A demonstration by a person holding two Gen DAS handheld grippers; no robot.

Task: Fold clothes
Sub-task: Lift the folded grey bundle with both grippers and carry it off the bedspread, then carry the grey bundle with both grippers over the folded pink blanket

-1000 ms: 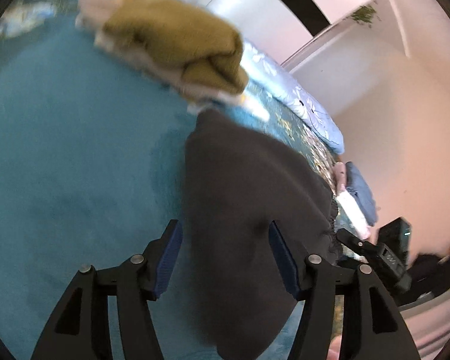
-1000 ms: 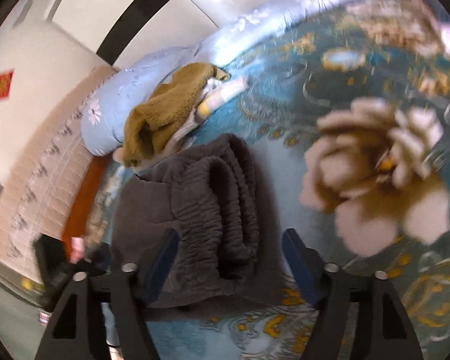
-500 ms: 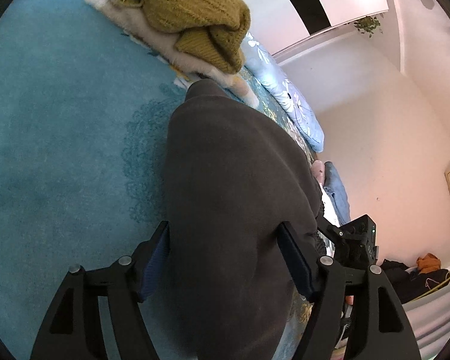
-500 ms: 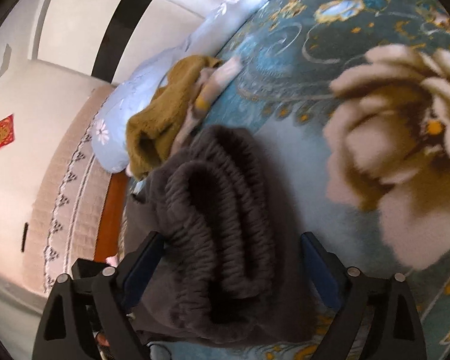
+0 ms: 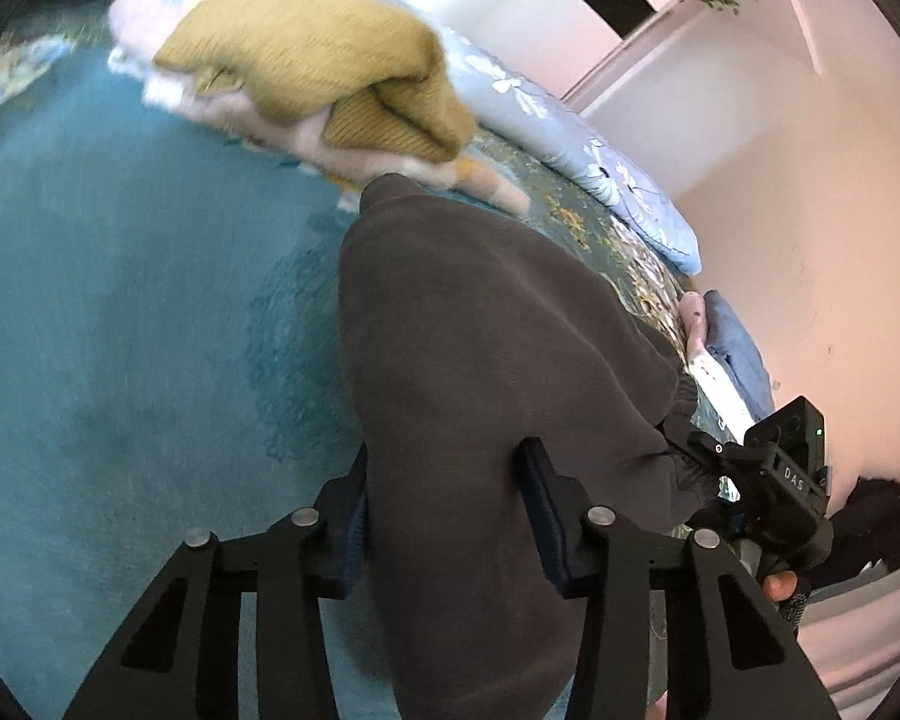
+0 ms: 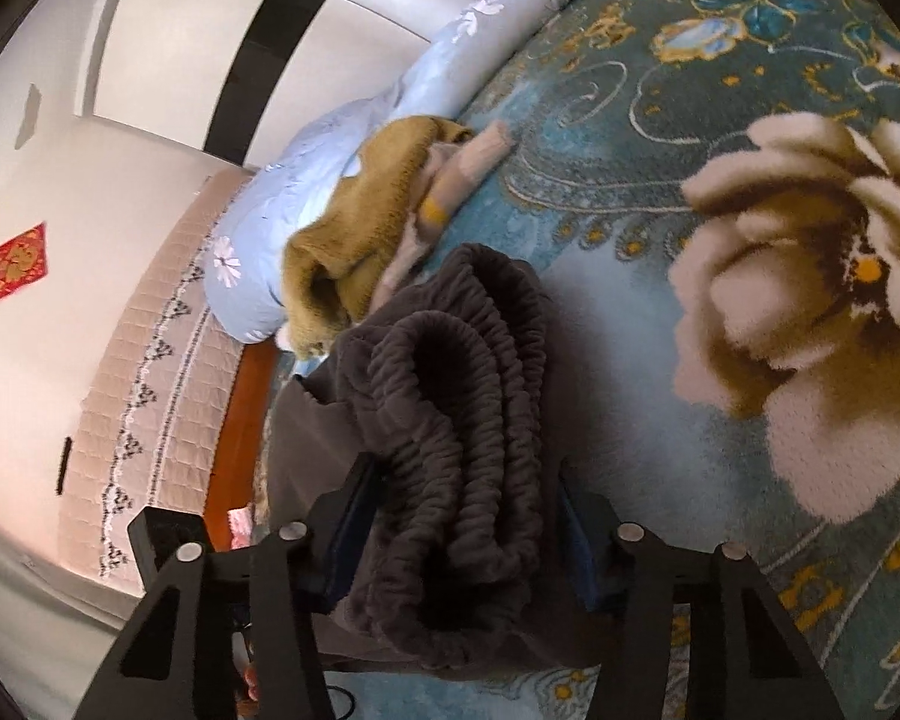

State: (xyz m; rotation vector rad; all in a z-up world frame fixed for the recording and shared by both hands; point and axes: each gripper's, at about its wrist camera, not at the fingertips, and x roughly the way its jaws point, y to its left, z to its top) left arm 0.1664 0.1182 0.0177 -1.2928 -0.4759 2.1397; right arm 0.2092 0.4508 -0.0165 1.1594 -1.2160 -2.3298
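The folded dark grey trousers lie on the bed's teal blanket, long axis running away from me toward the mustard sweater. My left gripper and right gripper are closing around them, the ribbed waistband bunched between the right one's pads.

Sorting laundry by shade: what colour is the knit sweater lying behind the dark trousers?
Mustard yellow: the knit sweater shows best in the left wrist view.

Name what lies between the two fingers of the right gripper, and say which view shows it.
The gathered elastic waistband of the dark grey trousers fills the gap of the right gripper, whose jaws are closing on it. The right wrist view shows this.
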